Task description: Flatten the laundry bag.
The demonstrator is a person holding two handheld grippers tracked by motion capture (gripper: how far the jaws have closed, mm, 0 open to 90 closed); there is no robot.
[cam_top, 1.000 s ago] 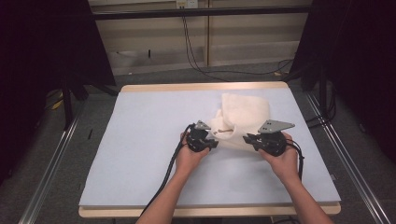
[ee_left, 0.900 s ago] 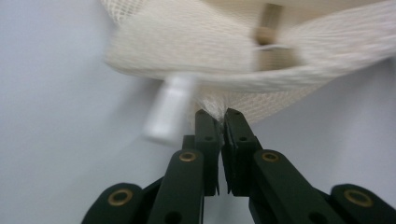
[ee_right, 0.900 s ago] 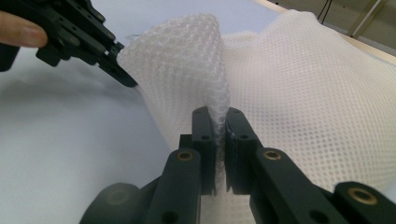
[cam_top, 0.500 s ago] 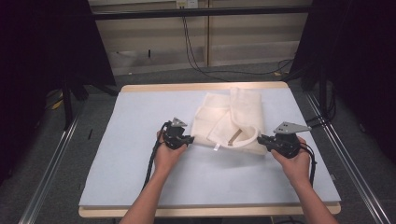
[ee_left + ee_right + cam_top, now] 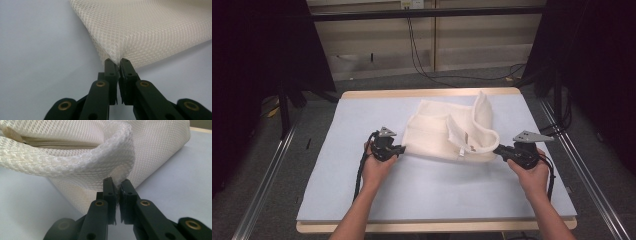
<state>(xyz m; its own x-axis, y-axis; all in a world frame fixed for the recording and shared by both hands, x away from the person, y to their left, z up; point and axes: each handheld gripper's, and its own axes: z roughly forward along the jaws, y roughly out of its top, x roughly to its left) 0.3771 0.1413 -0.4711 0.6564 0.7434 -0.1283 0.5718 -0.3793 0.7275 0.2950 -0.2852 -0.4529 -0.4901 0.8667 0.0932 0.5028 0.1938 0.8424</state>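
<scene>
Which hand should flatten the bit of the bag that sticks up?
Probably the right gripper. It pinches the mesh bag just below the raised fold. The left gripper pinches the flat corner, farther away.

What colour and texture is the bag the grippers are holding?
Cream-white honeycomb mesh bag, clearest in the left gripper view.

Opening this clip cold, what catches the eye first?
A cream mesh bag lies rumpled on the pale blue table cover, right of centre toward the far edge, one flap standing up at its far right. The left gripper pinches its near-left corner and the right gripper its near-right edge, jaws shut on the fabric. The right gripper view shows a zipper along the bag's folded rim.
</scene>
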